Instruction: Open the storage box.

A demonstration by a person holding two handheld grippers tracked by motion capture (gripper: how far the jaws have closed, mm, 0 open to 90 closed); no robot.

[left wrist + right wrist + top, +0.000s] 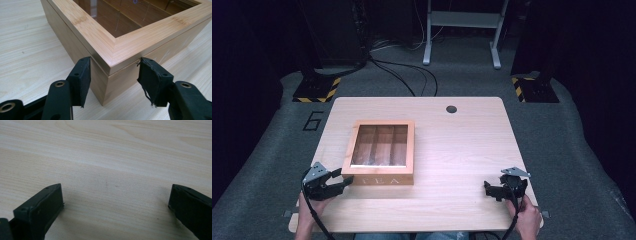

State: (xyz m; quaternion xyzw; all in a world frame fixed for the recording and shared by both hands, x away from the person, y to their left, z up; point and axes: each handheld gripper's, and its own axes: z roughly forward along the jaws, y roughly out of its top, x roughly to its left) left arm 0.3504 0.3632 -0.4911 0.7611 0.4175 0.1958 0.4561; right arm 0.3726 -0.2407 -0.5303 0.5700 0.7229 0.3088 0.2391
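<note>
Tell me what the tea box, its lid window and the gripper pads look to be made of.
Tea box: light bamboo or similar wood, smooth satin finish; fine strip grain and mitred corner show in the left gripper view. Lid window: clear glass or acrylic, glossy; reflections and the dividers show through. Left gripper pads: black matte fabric or foam-like covering, judging by a frayed edge with loose threads.

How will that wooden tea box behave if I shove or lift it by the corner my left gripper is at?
The tea box looks rigid and low, so it probably slides or pivots rather than tips. Its smooth sides may slip between the left gripper pads. The glass-paned lid sits on a visible seam, so a corner lift may just open it.
</note>
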